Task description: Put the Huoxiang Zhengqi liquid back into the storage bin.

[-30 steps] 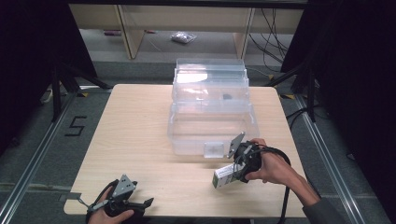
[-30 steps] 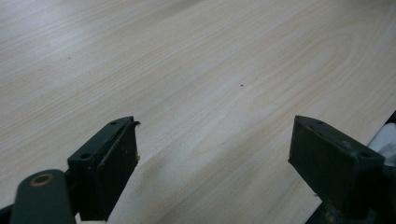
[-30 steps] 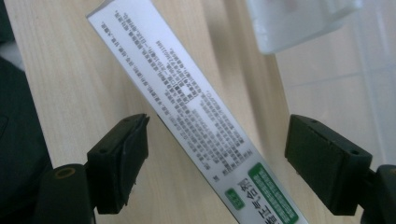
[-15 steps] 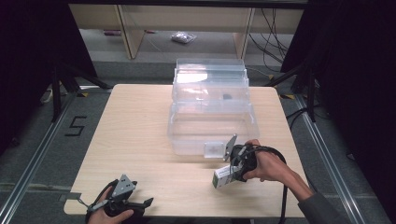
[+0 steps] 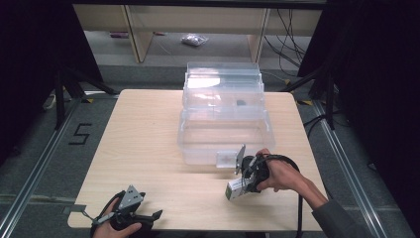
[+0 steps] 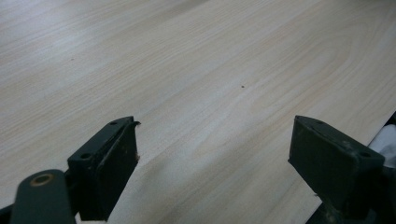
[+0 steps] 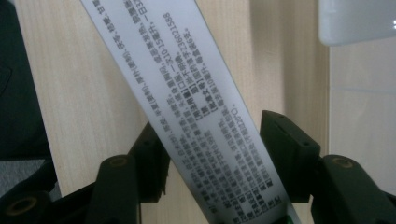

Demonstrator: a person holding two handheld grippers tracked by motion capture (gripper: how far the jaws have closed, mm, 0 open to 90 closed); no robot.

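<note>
Table (image 5: 148, 144): light wood top, seen from high view; used as landmark below.
Clear bins (image 5: 224, 116): stacked see-thru plastic containers at table's middle-to-far part, stepped, lowest one nearest the person. Small dark item inside an upper tier, can't tell what.
Label (image 5: 226, 158): small pale tag on front wall of lowest bin, facing the table's near edge.
Right gripper (image 5: 241, 184): held in right hand (image 5: 280, 173) over table's near-right part, just in front of the bins. Grey plate on top stands up close to the label. In right gripper view (image 7: 212, 154) both jaws sit against a white box, one each side, so clamped on it.
White box (image 5: 236, 187): long narrow carton, w/ dense black print on the face in right gripper view (image 7: 187, 107), runs diagonally up-left from betw the jaws. In high view its free end points toward table's near edge. Whether it touches the tabletop: can't tell.
Left gripper (image 5: 141, 220): in left hand (image 5: 114, 228) at table's near-left corner, close to the edge, well apart from bins & from right gripper. Left gripper view (image 6: 215, 144): jaws spread wide, bare wood grain betw them, nothing held.
Floor mark (image 5: 80, 134): dark "5" on grey floor, left of table.
Shelf unit (image 5: 198, 25): pale wood, beyond table's far edge; small crumpled clear bag (image 5: 193, 40) on floor there.
Cables (image 5: 292, 29): black, hanging beyond table's far-right corner.
</note>
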